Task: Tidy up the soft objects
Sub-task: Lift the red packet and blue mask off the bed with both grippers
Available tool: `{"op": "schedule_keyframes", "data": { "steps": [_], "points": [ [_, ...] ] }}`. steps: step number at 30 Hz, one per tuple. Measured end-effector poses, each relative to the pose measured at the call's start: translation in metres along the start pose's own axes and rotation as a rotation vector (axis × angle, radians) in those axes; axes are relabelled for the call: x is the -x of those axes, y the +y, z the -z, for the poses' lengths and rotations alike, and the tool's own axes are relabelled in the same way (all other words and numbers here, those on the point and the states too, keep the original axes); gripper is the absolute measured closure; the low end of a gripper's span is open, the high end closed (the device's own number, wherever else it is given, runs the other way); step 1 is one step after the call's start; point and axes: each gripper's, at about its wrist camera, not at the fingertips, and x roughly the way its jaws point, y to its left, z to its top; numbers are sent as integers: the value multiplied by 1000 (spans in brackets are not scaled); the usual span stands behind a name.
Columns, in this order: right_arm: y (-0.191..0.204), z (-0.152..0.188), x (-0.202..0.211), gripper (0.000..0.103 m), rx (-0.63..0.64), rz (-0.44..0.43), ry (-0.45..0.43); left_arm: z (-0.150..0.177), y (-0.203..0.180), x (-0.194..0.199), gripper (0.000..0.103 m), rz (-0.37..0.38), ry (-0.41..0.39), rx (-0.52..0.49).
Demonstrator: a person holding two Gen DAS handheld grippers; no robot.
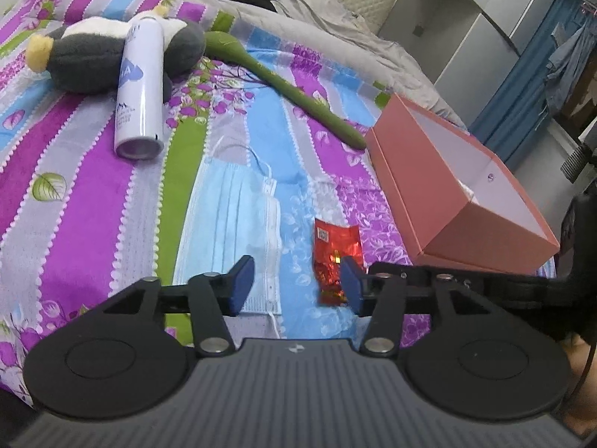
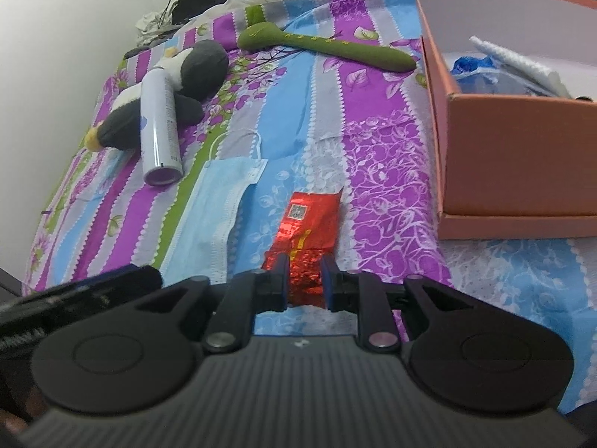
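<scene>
Right, I had the right gripper closed around the near end of the red foil packet, low on the bedspread, ready for the pink box. Crinkled, shiny, half-flattened. My left gripper hung wide apart beside the blue mask.

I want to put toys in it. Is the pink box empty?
No. The right wrist view shows the box open, with something blue and something white already inside. What they are, I cannot tell.
</scene>
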Motion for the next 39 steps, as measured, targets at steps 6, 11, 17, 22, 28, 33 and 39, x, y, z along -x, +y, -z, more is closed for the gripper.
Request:
{"op": "schedule_keyframes", "data": {
  "steps": [6, 11, 17, 22, 28, 33, 39],
  "points": [
    [5, 2, 4, 69, 40, -16, -12, -8, 4, -8, 36, -49, -3, -46],
    [11, 3, 2, 44, 77, -14, -35, -16, 18, -19, 34, -104, 13, -56],
    [20, 7, -11, 44, 125, 6, -34, -20, 28, -37, 25, -116, 48, -69],
    [27, 12, -27, 44, 161, 37, -17, -17, 27, -53, 25, -113, 84, -68],
    [31, 17, -33, 46, 203, 60, -22, -12, 26, -69, 22, -128, 126, -98],
    [30, 17, -28, 48, 211, 55, -20, -8, 26, -74, 22, -143, 126, -124],
    [23, 16, -18, 48, 208, 93, -32, -3, 23, -78, 24, -162, 153, -218]
  ]
}}
